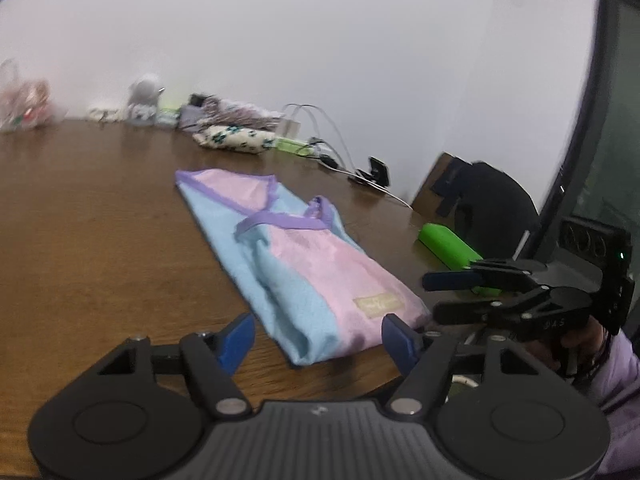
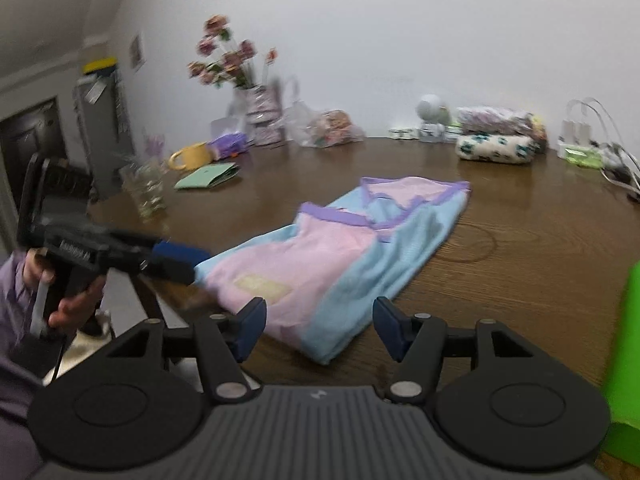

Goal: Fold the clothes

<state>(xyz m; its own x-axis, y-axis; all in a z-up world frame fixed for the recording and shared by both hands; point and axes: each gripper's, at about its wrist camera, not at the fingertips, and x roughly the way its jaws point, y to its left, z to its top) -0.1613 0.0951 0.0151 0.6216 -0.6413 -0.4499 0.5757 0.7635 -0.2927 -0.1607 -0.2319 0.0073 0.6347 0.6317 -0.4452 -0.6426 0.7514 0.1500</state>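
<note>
A plain white wall backs a dark brown wooden desk (image 1: 100, 216) with a glossy, grained top. Along the wall edge sits a row of clutter: a soft white pouch with dark green prints (image 2: 496, 148), a bunch of pink flowers (image 2: 230, 56) in a patterned vase, a crinkled clear plastic bag (image 2: 328, 128), a yellow mug (image 2: 192, 156) and a flat green envelope-like folder (image 2: 208, 176). White cables (image 1: 320, 128) loop near the right end of the row.

In the middle of the desk lies the garment (image 1: 304, 264), a fleecy piece in pale blue and pink panels with purple binding at the neckline and a small beige label near its near hem. It is folded into a long narrow strip lying flat, its near end close to the desk edge.

The left claw (image 1: 318, 340) is spread wide, its blue pads either side of the garment's near end and gripping nothing. The right claw (image 2: 320, 330) is likewise wide and empty, just before the hem. A bright green smooth block (image 1: 452, 248) rests on the desk to the right of the garment.
</note>
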